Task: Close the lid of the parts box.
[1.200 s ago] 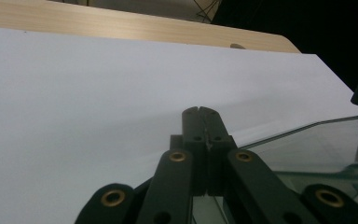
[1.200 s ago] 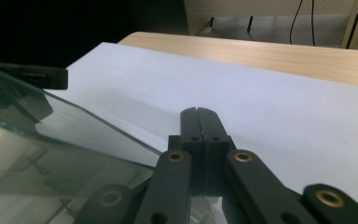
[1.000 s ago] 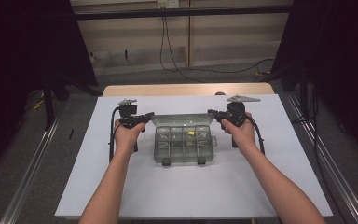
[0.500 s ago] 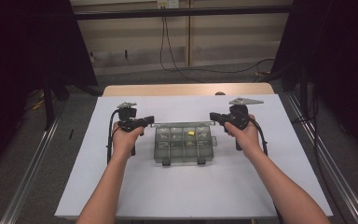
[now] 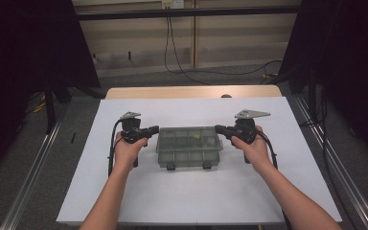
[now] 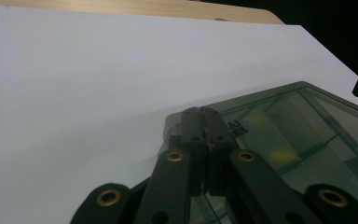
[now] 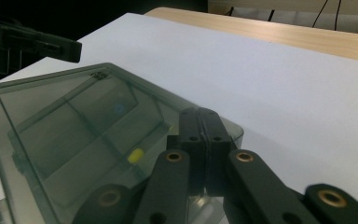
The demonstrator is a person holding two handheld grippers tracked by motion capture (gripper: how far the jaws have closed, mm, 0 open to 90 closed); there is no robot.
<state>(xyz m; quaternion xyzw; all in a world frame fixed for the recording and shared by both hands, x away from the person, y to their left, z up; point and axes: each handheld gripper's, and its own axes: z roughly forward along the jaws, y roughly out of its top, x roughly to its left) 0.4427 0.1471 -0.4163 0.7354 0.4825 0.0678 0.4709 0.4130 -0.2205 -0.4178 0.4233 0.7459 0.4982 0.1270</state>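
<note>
- Grippers flank a smoky clear compartment box (image 5: 189, 146) at the middle of the white table (image 5: 182, 196); the left gripper (image 5: 152, 130) sits at its left end, the right gripper (image 5: 220, 130) at its right end.
- Both pairs of jaws are pressed together, pinching nothing; each closed tip rests over a far corner of the lid, seemingly to press it down or steady the box from both ends.
- Count: one box, two black latches (image 5: 170, 166) on its near edge, one yellow piece (image 7: 135, 155) inside, two grippers, two hands.
</note>
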